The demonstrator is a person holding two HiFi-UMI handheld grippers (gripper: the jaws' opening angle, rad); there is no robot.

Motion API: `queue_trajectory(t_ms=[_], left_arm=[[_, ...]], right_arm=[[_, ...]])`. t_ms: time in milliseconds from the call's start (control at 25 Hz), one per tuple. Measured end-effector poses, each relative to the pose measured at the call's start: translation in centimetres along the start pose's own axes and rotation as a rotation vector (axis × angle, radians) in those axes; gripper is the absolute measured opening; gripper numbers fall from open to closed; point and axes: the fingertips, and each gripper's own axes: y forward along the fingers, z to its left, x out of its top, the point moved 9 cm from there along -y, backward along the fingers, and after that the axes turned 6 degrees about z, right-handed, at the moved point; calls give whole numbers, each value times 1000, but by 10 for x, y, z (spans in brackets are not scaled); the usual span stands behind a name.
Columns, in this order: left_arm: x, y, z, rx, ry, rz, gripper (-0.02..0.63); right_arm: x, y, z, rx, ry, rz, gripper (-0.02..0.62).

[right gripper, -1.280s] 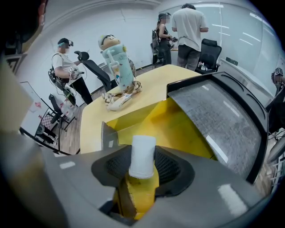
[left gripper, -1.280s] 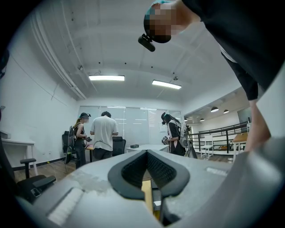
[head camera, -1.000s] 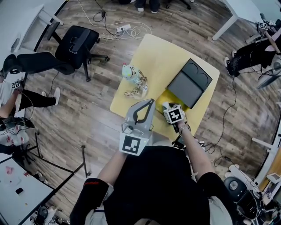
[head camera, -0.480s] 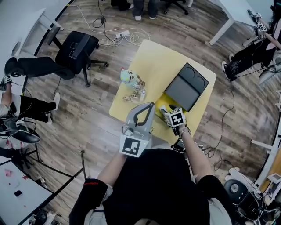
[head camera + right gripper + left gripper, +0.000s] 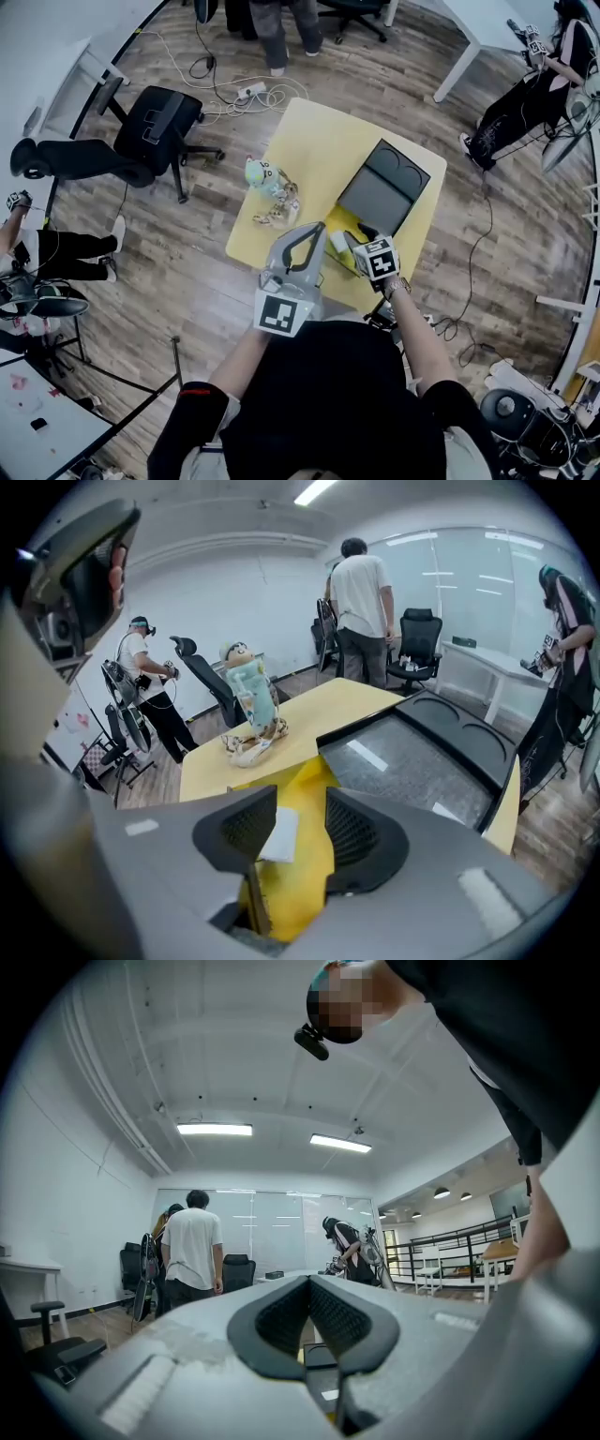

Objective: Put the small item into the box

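A dark grey flat box (image 5: pixel 380 192) lies on the yellow table (image 5: pixel 309 141), with a bright yellow liner or pouch (image 5: pixel 342 225) at its near edge. My right gripper (image 5: pixel 352 239) hangs over that yellow part. In the right gripper view its jaws (image 5: pixel 298 827) are closing with a gap still between them. A small white item (image 5: pixel 279 834) shows in the gap against the left pad, above the yellow liner (image 5: pixel 314 789) and beside the box (image 5: pixel 422 752). My left gripper (image 5: pixel 317 228) is raised off the table, shut and empty (image 5: pixel 307 1283).
A plush toy (image 5: pixel 267 187) (image 5: pixel 251 705) sits at the table's left edge. A black office chair (image 5: pixel 155 112) and floor cables (image 5: pixel 234 84) lie to the left. People stand beyond the table (image 5: pixel 272 28) and at the right (image 5: pixel 534 75).
The head view has shifted, so the table sits lower and further left, and a standing person now shows at the top. Both grippers keep their places relative to the box.
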Motion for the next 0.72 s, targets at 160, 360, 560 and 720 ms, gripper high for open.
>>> queue_trajectory(t_ms=[160, 360, 560, 720], left_arm=[[6, 2, -7, -3, 35, -25, 2], [3, 0, -19, 8, -51, 12, 2], [8, 3, -27, -1, -102, 31, 2], [17, 7, -31, -23, -74, 6, 2]], right_arm=[[8, -29, -2, -13, -30, -81, 130], [13, -64, -2, -45, -45, -185, 73], [20, -97, -6, -95, -55, -288, 9], [31, -128, -5, -125, -62, -382, 3]])
